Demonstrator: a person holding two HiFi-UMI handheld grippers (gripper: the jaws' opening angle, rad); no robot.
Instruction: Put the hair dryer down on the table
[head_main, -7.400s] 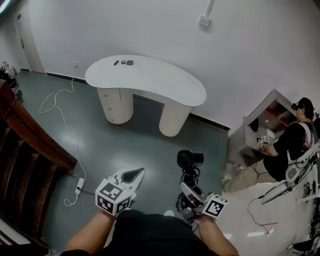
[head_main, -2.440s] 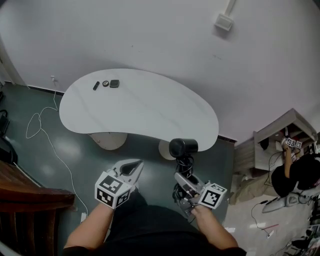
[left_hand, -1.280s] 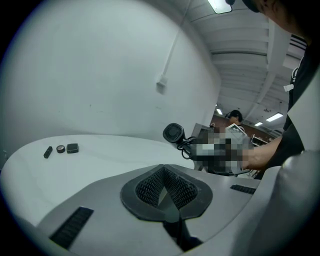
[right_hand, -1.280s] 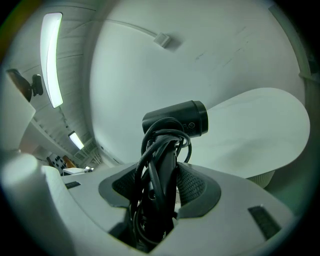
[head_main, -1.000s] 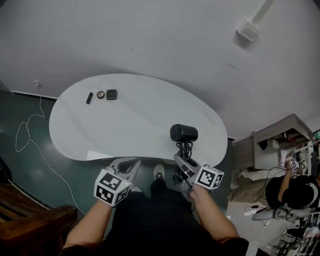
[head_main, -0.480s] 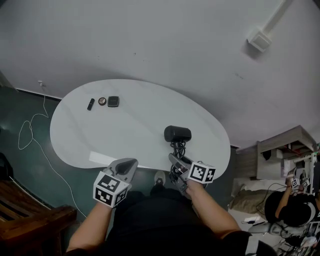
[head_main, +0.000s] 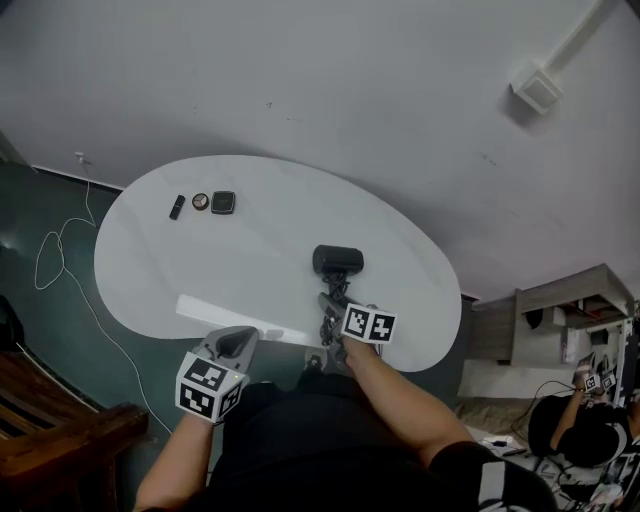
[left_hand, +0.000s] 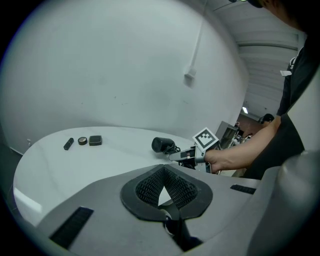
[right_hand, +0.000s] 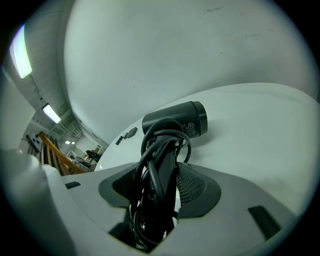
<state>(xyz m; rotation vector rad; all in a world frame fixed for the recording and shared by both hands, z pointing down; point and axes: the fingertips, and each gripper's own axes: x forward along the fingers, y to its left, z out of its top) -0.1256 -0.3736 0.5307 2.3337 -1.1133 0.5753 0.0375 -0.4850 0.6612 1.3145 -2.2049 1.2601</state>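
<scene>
Over the table's near edge: we held the dryer by its handle, its barrel lying crosswise above the white table, right of middle. We could not tell whether it touched the top.
Right gripper: clenched on the dryer's handle, with the cord looped round that handle and running down between the jaws.
Left gripper: jaws drawn together with nothing between them, low by the table's near rim and well apart from the dryer.
Risk, cord: we judged that the loops could snag on the jaws at release and drag the dryer back toward the rim.
Risk, barrel: being round and crosswise, it might roll or tip if we let go before it sat flat.
Risk, edge: the handle end was near the rim, so a release there could leave it overhanging.
Small things: three dark pieces lay at the far left, well apart from the dryer.
Head view alone: it showed the dryer's place on the table and both grippers together.
Right gripper view alone: it showed the cord bunched in the grip.
Left gripper view alone: it showed the dryer from the side, low over the top, and the left jaws' state.
</scene>
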